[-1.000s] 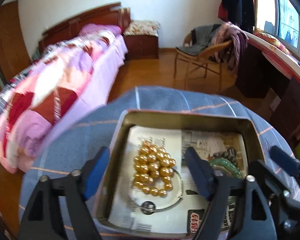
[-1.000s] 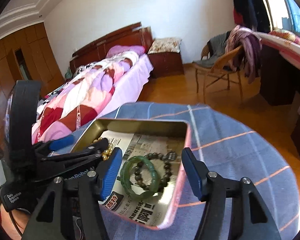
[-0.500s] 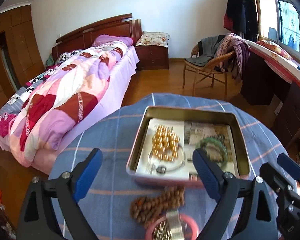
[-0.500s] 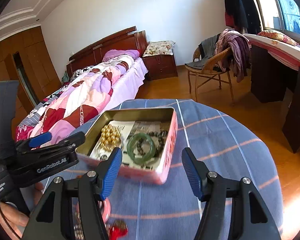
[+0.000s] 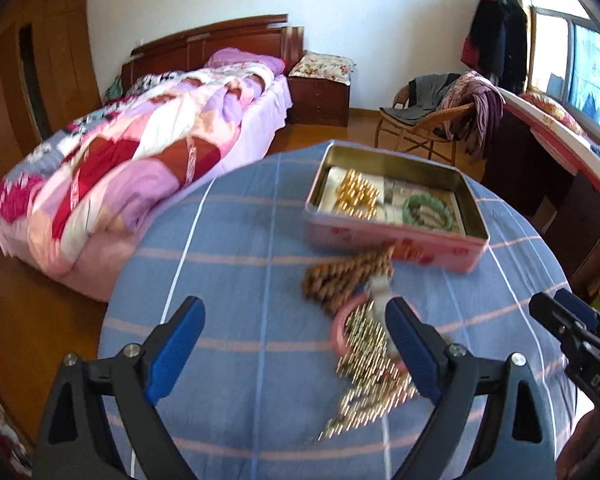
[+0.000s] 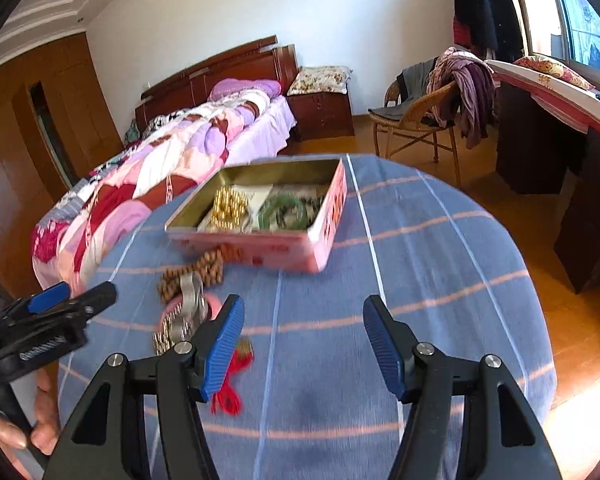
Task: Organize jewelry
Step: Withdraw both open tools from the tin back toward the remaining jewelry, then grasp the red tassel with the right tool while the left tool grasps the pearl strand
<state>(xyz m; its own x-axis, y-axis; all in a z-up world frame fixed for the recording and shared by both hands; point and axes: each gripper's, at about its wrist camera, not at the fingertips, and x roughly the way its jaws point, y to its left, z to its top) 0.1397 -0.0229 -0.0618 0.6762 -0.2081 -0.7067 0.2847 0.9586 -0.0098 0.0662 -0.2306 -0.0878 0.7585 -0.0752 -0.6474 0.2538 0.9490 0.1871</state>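
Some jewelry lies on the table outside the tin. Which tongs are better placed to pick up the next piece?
Probably the left tongs: they are open, and the pile of jewelry lies just at their right finger. The right tongs, also open, face bare cloth, with the pile off to their left.

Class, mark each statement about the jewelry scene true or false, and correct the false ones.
1. The green bangle lies inside the tin. True.
2. The left gripper holds the brown beads. False: its jaws are open and empty; the beads lie on the table.
3. Gold beads lie in the tin. True.
4. The tin's lid is shut. False: it is open, with no lid visible.
5. The right gripper is open. True.
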